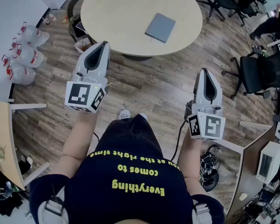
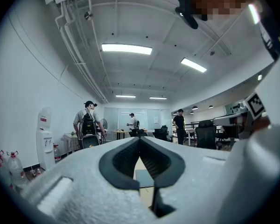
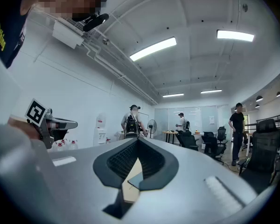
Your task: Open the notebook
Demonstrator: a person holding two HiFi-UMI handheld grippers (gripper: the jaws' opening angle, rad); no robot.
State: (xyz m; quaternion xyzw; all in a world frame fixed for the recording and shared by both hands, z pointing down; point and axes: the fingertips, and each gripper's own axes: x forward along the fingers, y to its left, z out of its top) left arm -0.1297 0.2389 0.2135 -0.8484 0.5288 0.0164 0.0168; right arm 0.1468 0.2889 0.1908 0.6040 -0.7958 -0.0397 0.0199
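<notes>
Notebook [image 1: 160, 27] grey, apparently closed, flat on table [image 1: 115, 14].

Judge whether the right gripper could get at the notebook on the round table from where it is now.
Probably not without a step forward: the right gripper, jaws shut, hangs over the floor short of the table. Nothing lies on the closed notebook, so the way looks free.

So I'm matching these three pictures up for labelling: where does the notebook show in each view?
Head view: the notebook lies closed at upper right of centre, on the round table.
Left gripper view: a small grey-blue patch low in the centre, with tan tabletop below it.
Right gripper view: only a dark corner low in the centre, above tan tabletop.
Shared landmark: the round table.
</notes>
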